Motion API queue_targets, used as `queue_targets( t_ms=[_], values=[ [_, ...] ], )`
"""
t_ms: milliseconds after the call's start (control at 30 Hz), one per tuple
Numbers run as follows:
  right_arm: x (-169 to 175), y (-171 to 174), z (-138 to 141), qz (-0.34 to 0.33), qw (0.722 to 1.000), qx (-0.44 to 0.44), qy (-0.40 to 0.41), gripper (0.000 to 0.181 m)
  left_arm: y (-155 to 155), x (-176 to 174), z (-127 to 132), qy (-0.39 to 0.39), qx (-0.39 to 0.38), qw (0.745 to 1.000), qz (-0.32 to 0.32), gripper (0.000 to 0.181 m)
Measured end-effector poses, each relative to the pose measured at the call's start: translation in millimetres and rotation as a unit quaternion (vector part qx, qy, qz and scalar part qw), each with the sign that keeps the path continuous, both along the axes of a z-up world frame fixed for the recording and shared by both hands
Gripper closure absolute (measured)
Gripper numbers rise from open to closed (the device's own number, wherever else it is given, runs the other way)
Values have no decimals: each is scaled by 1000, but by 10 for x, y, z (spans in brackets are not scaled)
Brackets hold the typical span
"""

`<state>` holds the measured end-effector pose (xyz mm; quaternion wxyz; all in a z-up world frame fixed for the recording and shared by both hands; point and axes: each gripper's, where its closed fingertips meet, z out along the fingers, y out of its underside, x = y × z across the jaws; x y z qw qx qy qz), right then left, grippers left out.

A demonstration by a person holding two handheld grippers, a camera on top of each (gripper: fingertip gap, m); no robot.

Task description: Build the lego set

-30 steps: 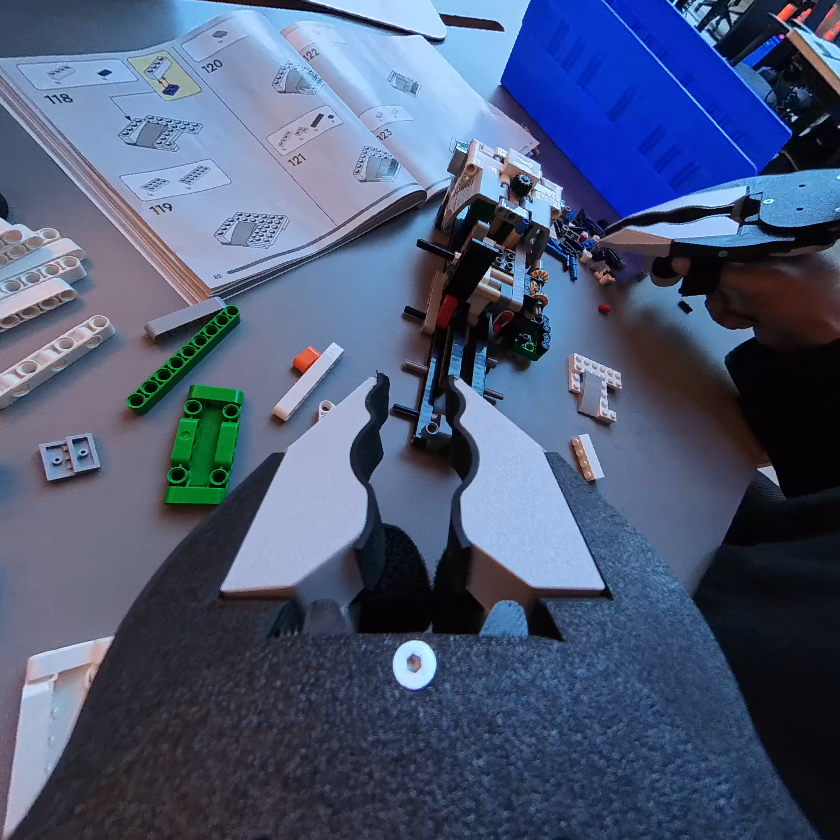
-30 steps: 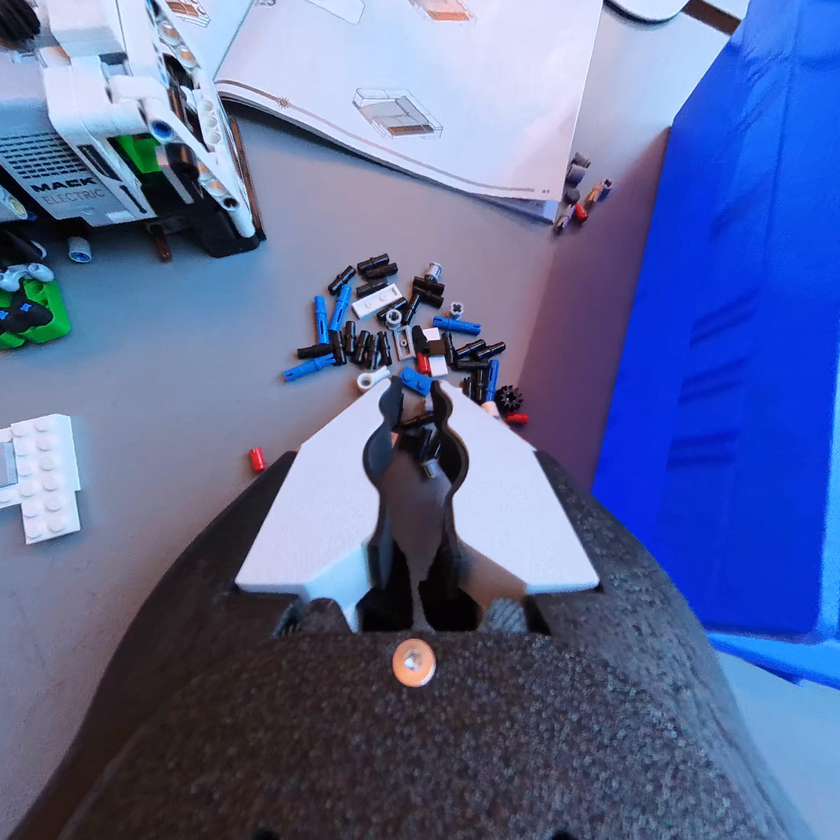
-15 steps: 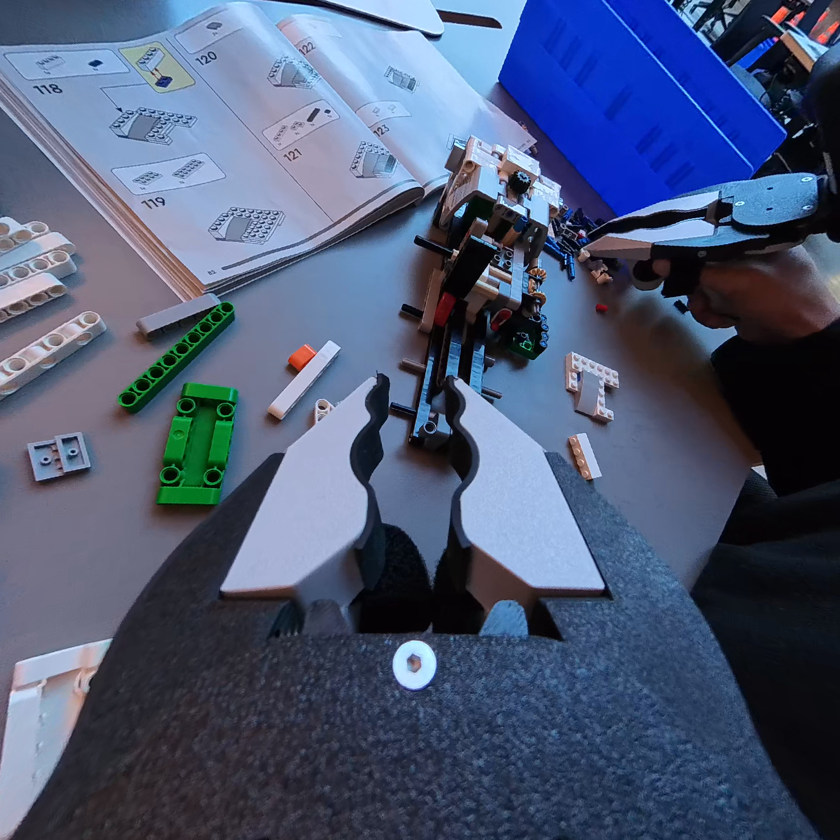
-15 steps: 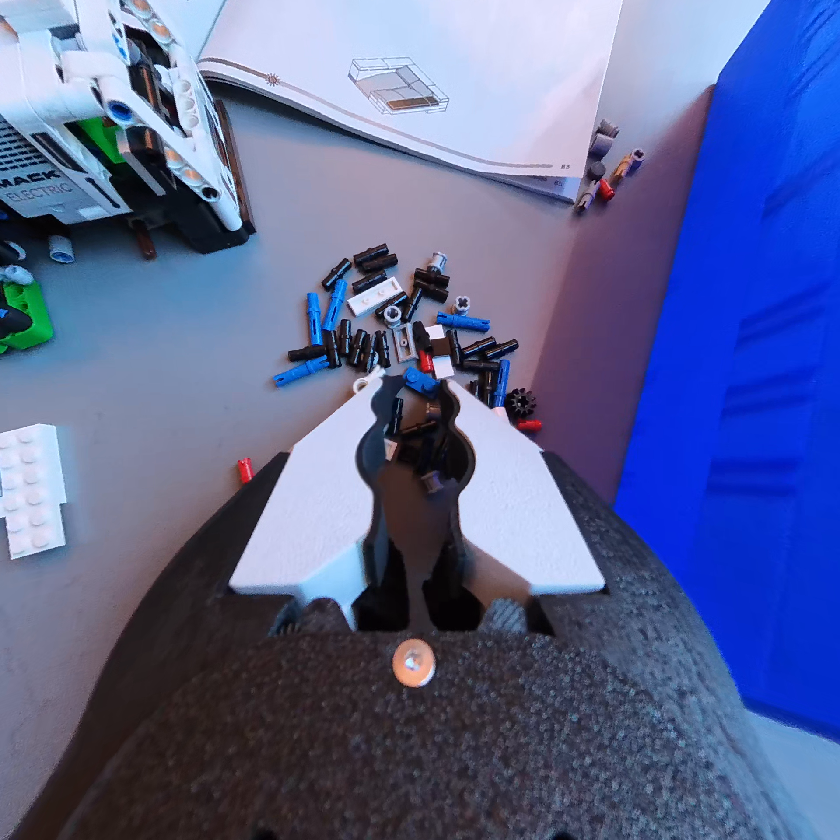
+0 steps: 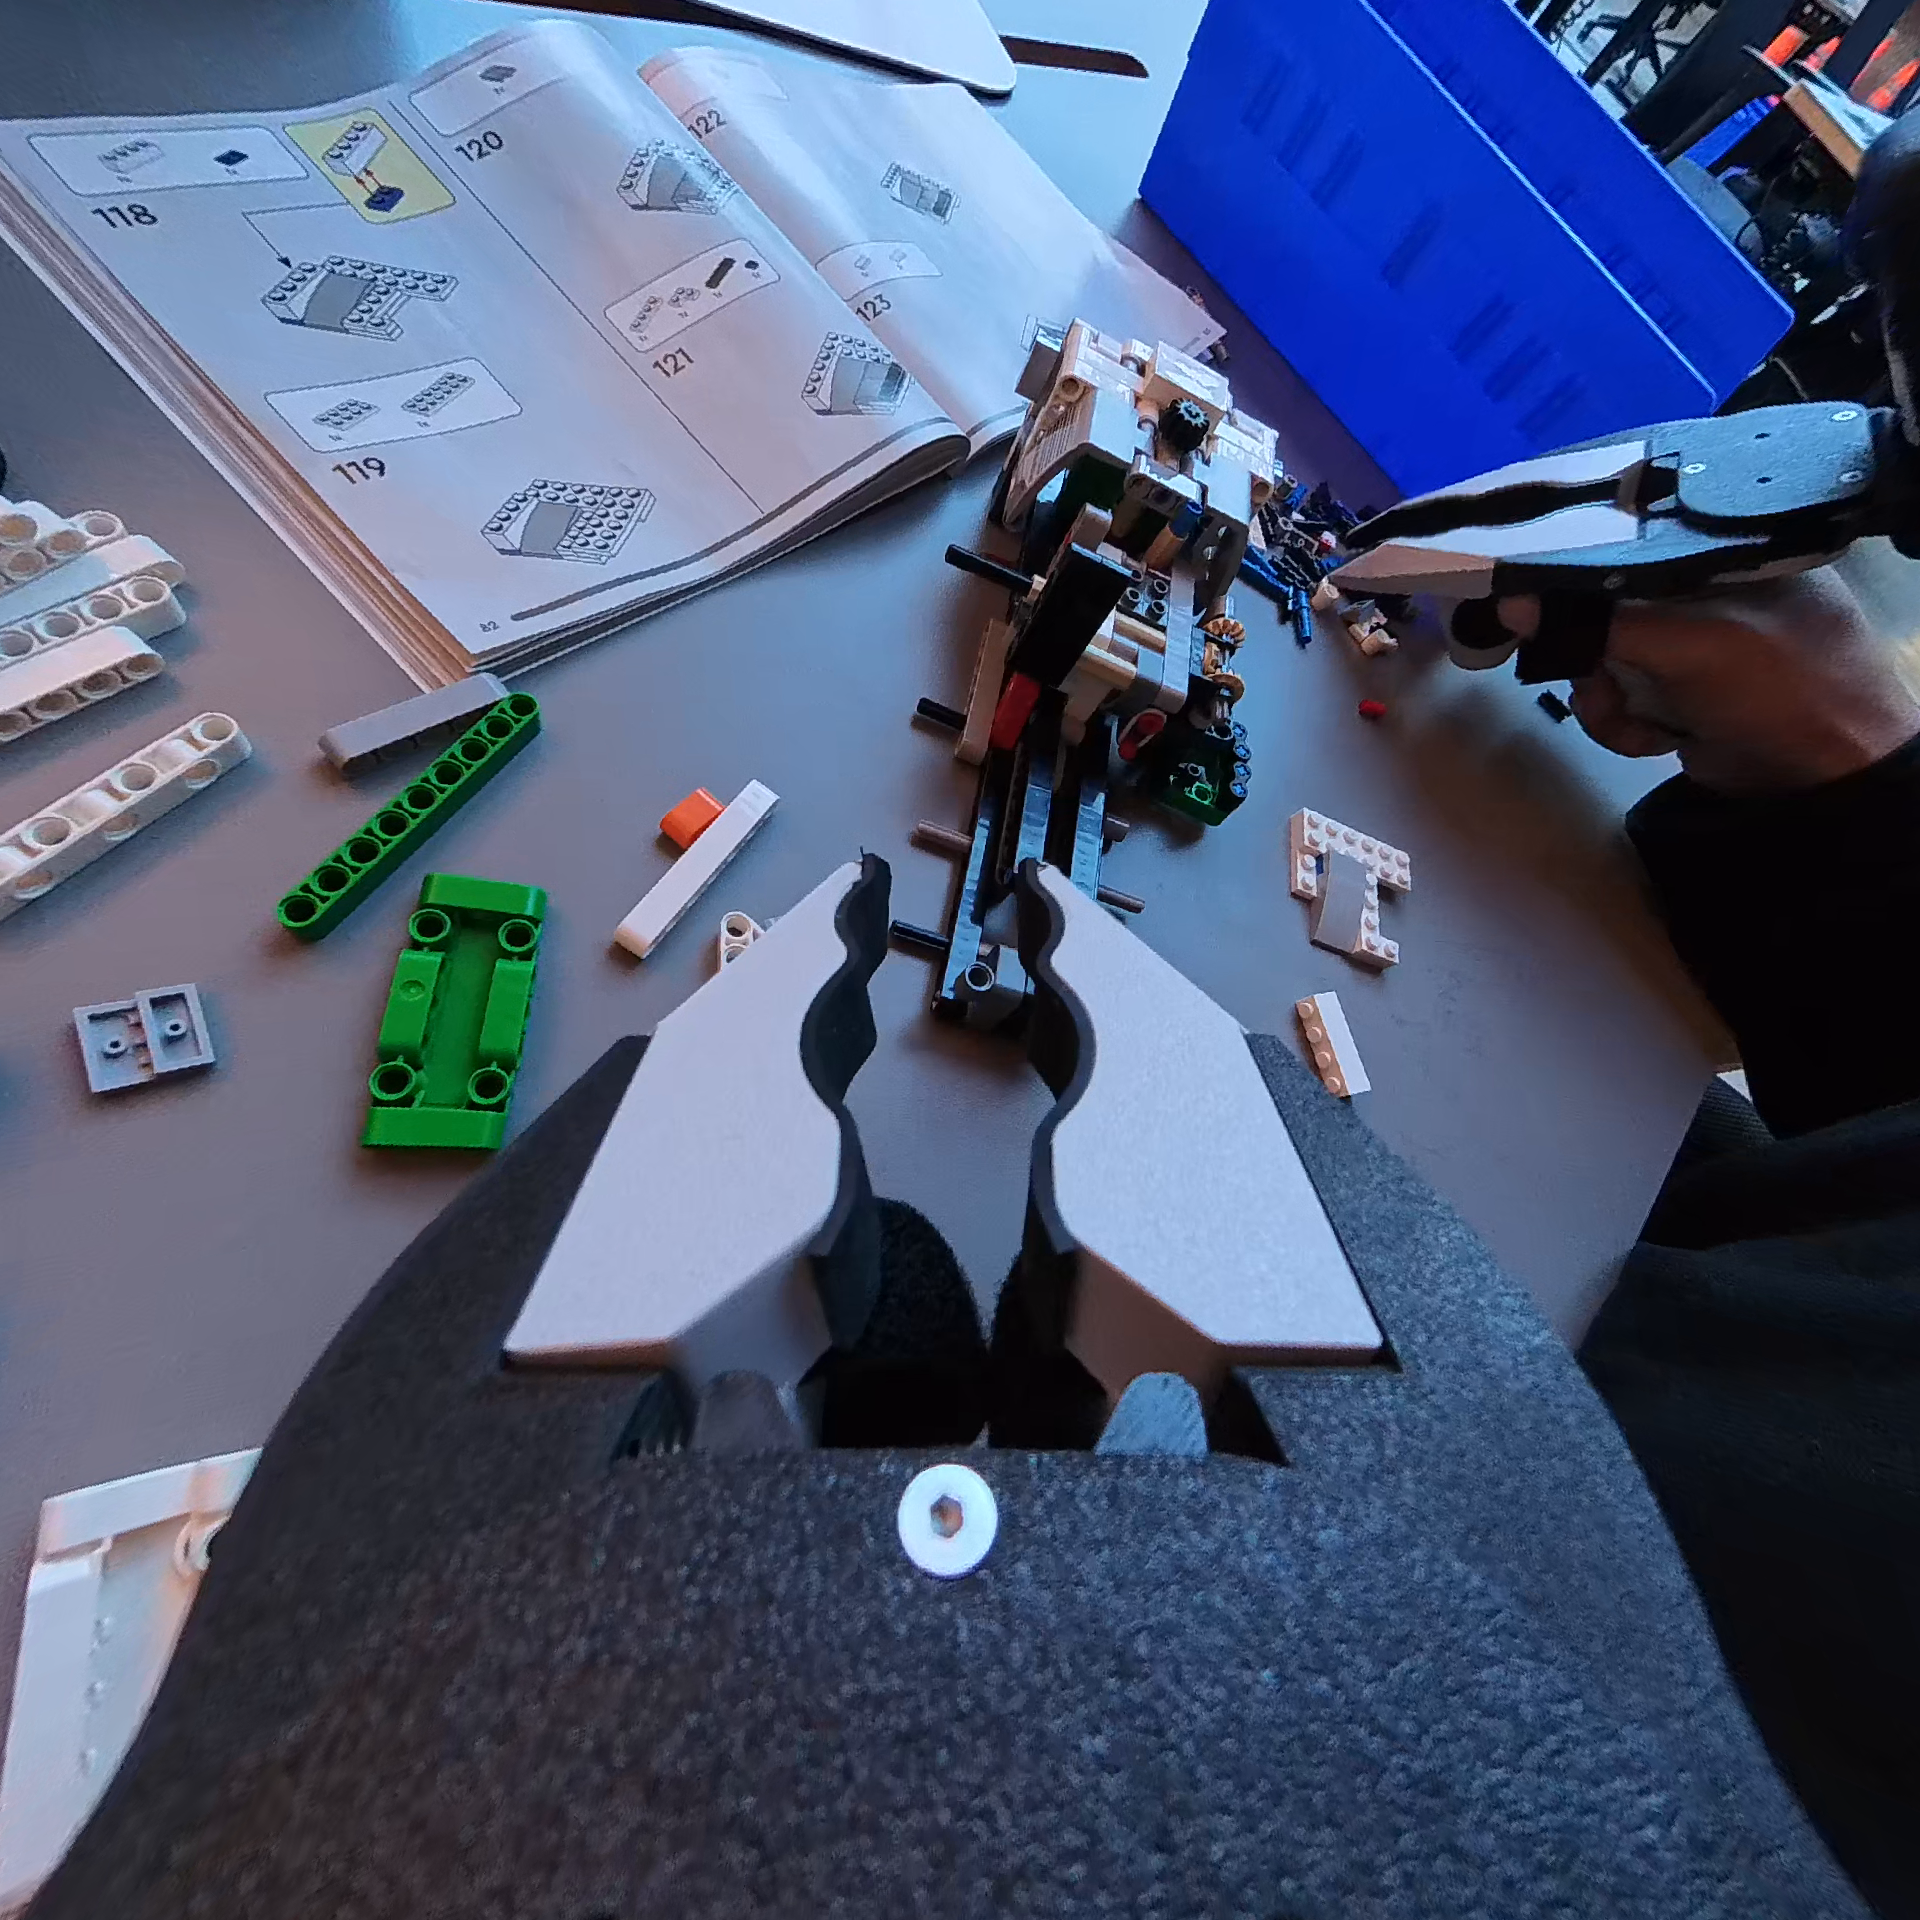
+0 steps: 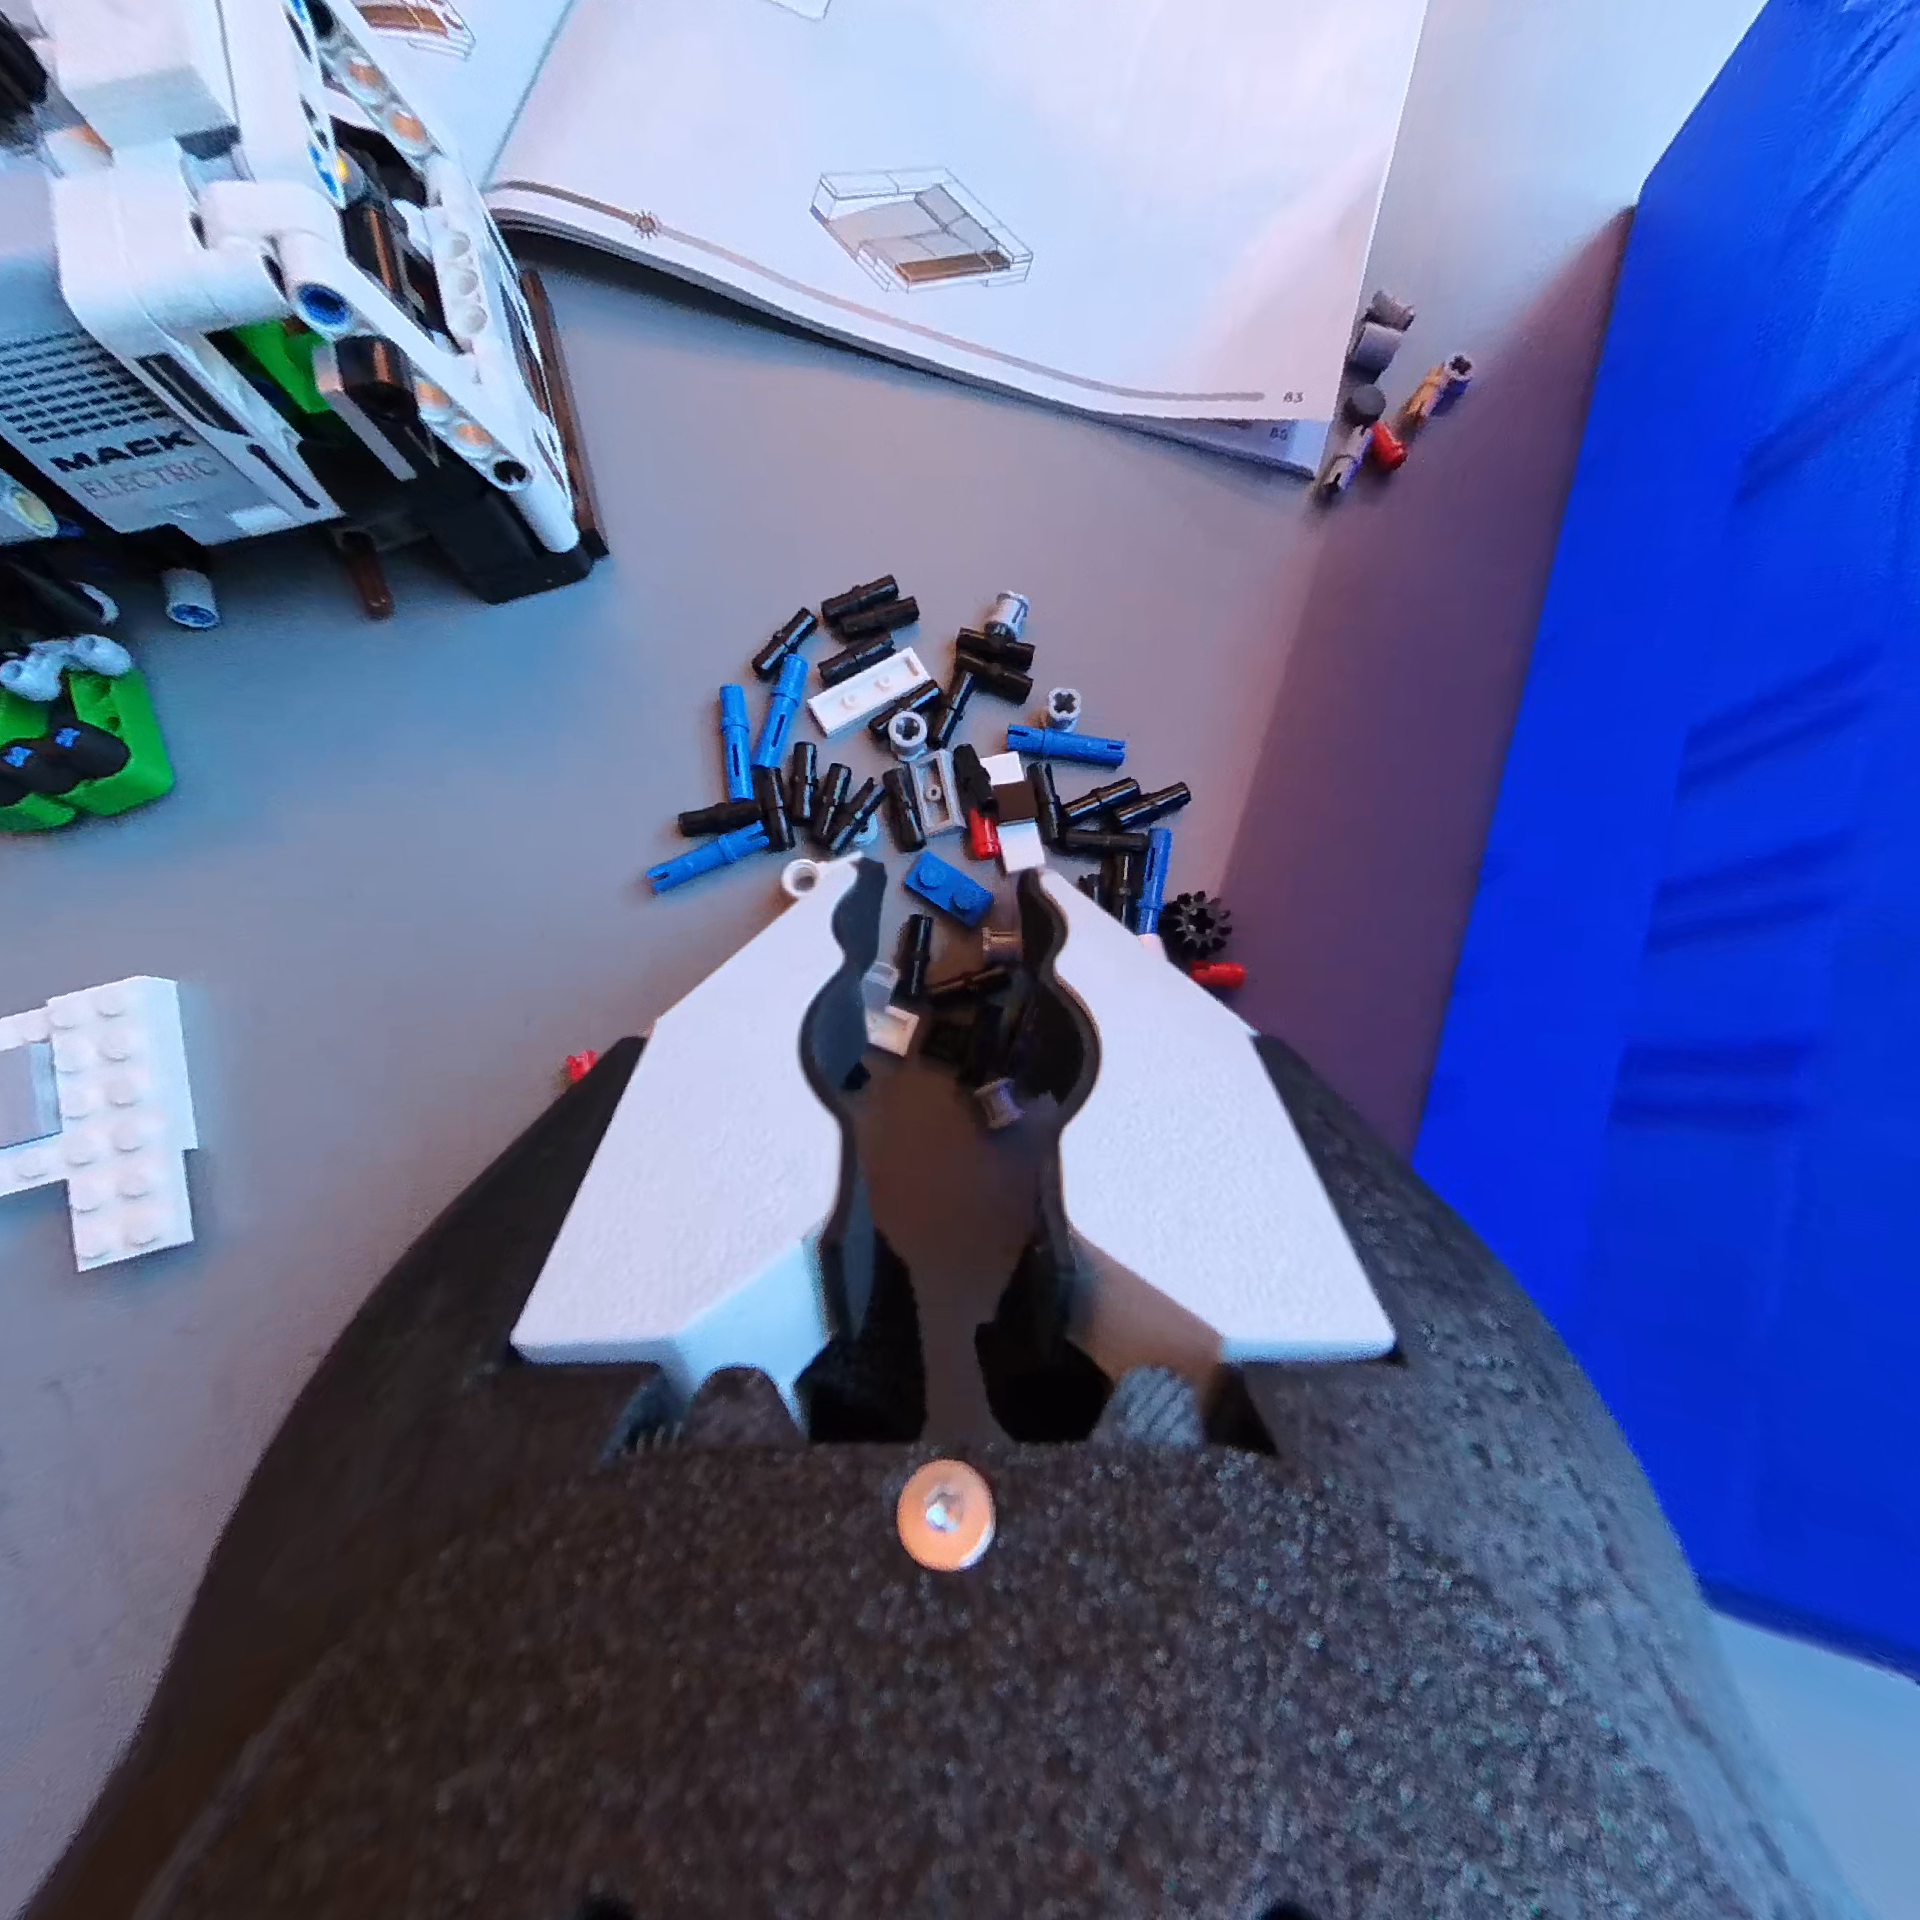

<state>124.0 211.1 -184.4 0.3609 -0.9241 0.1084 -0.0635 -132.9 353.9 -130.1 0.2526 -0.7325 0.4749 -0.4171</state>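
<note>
Right claw (image 6: 951, 883) has pushed deeper over the small black, blue pin pile (image 6: 935, 769), jaws parted wider; left claw (image 5: 951, 883) stays open, empty, before one half-built white truck model (image 5: 1122, 582).

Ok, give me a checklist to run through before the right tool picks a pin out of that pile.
1. Right tool open: ok, a gap shows between its fingers.
2. Right tool over the pile of small black and blue plastic pins: ok, several lie between its fingers.
3. One pin singled out: not ok, several crowd the gap.
4. Left tool free: ok, open and holding nothing.
5. Partly built white and grey lego truck steadied: not ok, the left tool sits short of it.
6. Open paper instruction booklet in view: ok.
</note>
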Motion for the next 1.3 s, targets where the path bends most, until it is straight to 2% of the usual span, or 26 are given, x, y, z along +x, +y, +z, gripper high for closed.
queue_targets(
  t_ms=[33,200,333,467,567,667,767,933,1133,1300],
  values=[
    [5,-4,-16,1,1000,-3,0,155,0,3,2,0,0,1000,0,158],
    [-17,-4,-41,8,1000,-4,0,165,-1,5,7,-1,1,1000,0,158],
    [-17,-4,-38,10,1000,-3,-3,165,-3,3,13,-1,0,1000,0,158],
    [-41,11,133,18,999,27,-15,166,-5,-9,44,-3,4,1000,1,158],
    [-361,80,452,99,991,82,-23,166,-18,-20,56,-4,4,1000,-1,158],
    [-1028,73,614,247,962,115,3,165,-70,-29,56,-3,4,1000,-7,158],
    [-1569,26,533,330,936,112,50,166,-144,-53,40,0,9,1000,-13,158],
    [-2113,-168,221,384,916,65,94,165,-329,-148,-40,14,15,999,-29,158],
    [-2266,-224,28,388,920,33,43,165,-568,-166,-138,20,24,998,-56,158],
    [-2290,-205,-47,387,922,18,20,165,-673,-197,-92,9,27,997,-69,159]
  ],
)
